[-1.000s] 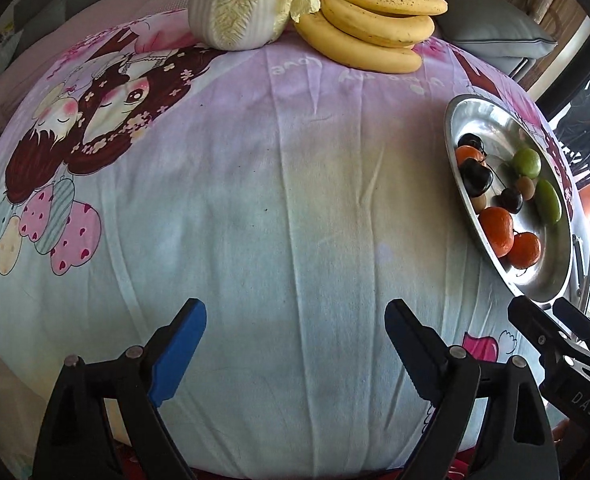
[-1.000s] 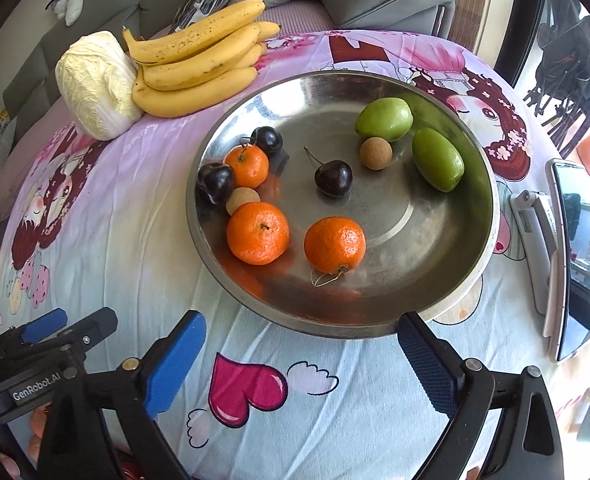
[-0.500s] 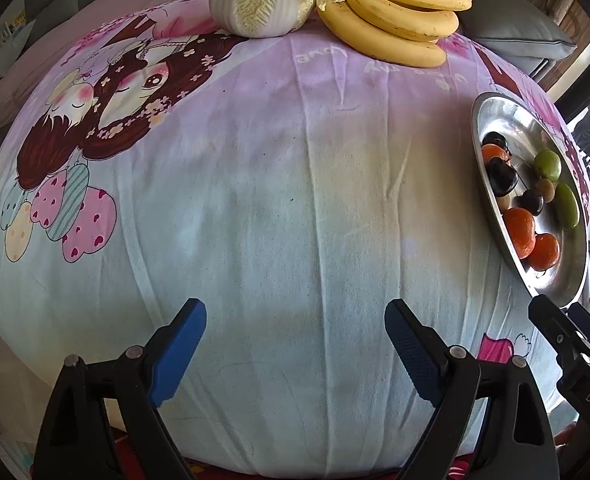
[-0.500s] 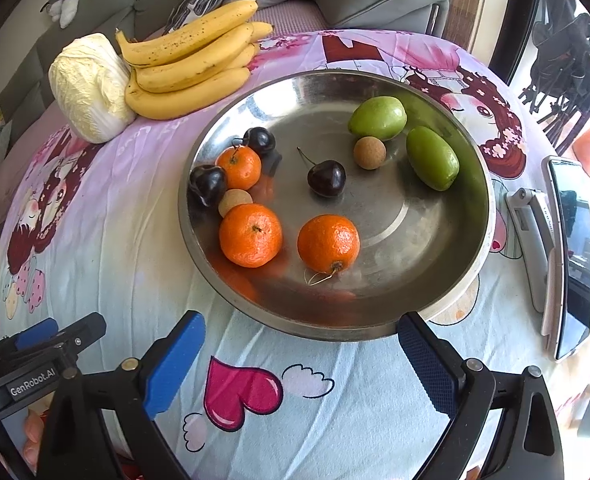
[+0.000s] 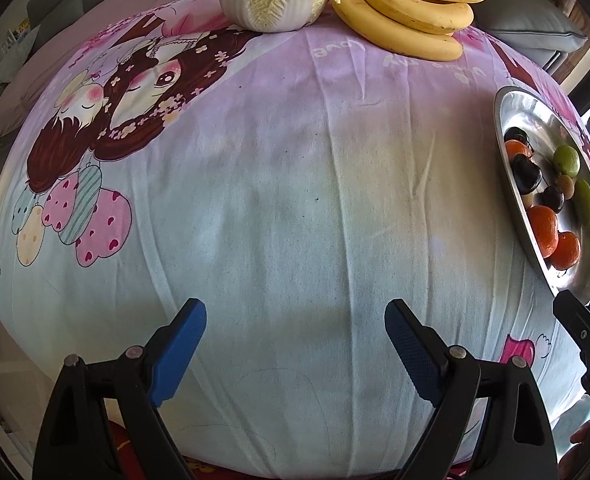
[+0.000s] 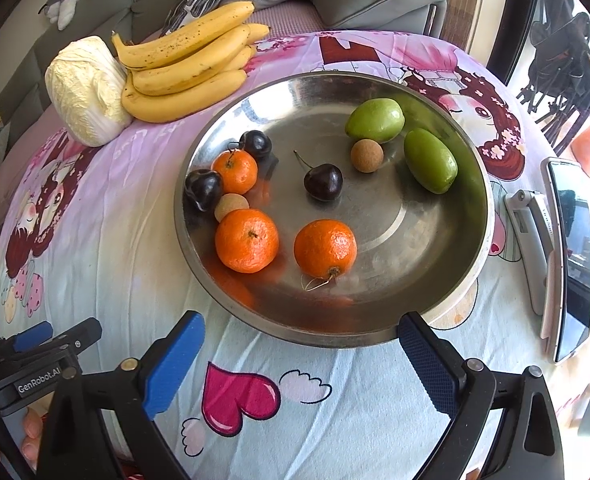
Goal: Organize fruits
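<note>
The small fruits, like the oranges (image 6: pixel 247 240), cherries (image 6: pixel 323 182) and green fruits (image 6: pixel 430 160), sit mixed in the metal bowl (image 6: pixel 435 312). The bananas (image 6: pixel 183 68) lie outside, far left. Sorted or not, I can't tell. The left gripper (image 5: pixel 295 344) and the right gripper (image 6: pixel 301 354) are both wide apart, holding nothing.

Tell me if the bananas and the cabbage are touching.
Touching. The right wrist view shows the bananas pressed against the cabbage, no cloth visible between them.

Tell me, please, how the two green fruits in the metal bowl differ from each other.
The rear green fruit is rounder and paler; the right green fruit is longer, narrower and darker. The rear one lies almost crosswise, the right one slants toward the rim. Both are smooth, lie in the metal bowl and flank a small brown fruit.
</note>
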